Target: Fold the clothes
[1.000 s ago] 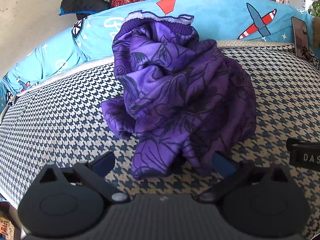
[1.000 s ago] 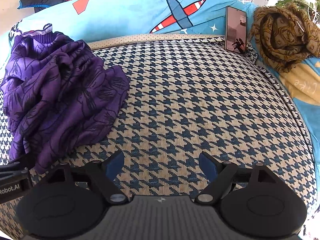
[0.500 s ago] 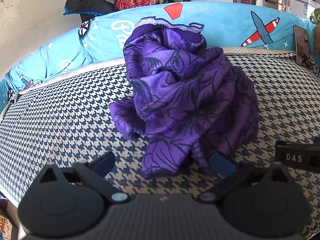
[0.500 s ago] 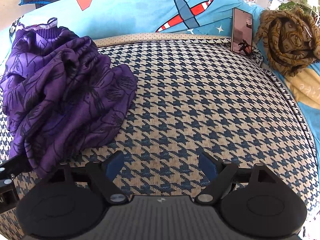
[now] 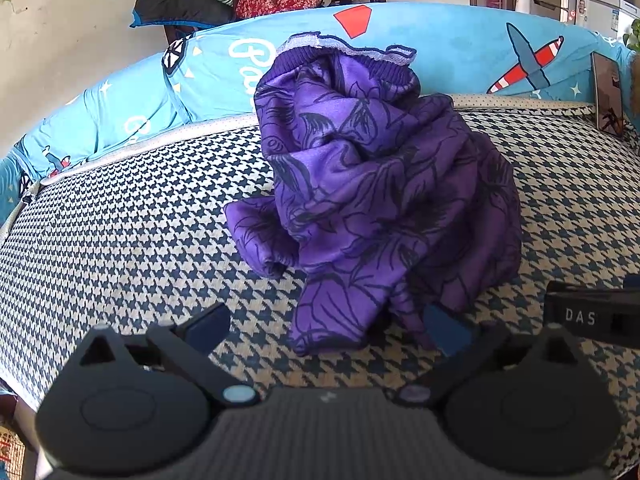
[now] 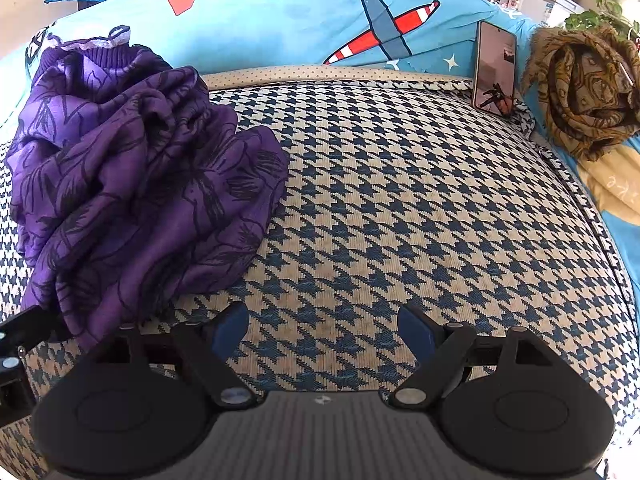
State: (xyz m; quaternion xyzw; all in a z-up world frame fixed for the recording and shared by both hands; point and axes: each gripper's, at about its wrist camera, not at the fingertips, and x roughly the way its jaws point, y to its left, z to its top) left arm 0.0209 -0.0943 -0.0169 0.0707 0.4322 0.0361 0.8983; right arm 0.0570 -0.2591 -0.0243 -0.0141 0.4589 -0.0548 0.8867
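**Both grippers spread wide, purple garment bunched on houndstooth surface**

Left wrist view: crumpled purple garment with dark line-drawn floral print (image 5: 376, 196) sits in a tall heap, centre to centre-right of frame, on the navy-and-cream houndstooth woven cover (image 5: 120, 240). Ribbed purple cuff or waistband with pale lilac trim at the top of the heap, upper centre. One rolled lobe sticks out toward frame left; a flat flap hangs down toward bottom centre. Left gripper (image 5: 326, 330), black with blue pads, lower part of frame, fingers spread wide, nothing pinched. The flap's lower hem lies between the two pads; right pad (image 5: 446, 330) is just beside or maybe grazing the fabric edge, contact cannot be told. Left pad is over bare houndstooth. Black part lettered "DAS" at right edge.

Right wrist view: same garment fills the left third of frame. Right gripper (image 6: 324, 330), bottom centre, fingers spread wide, only bare houndstooth between them, nothing held. Left pad (image 6: 230, 328) near the garment's lower edge, apart from it.

Background: light-blue cartoon-print bedding with red-striped aeroplane (image 6: 320, 16) across the top. Upright smartphone with lit screen (image 6: 494, 70) leans against it, upper right. Crumpled mustard-brown patterned cloth (image 6: 580, 88) at far right, well apart from the purple garment.
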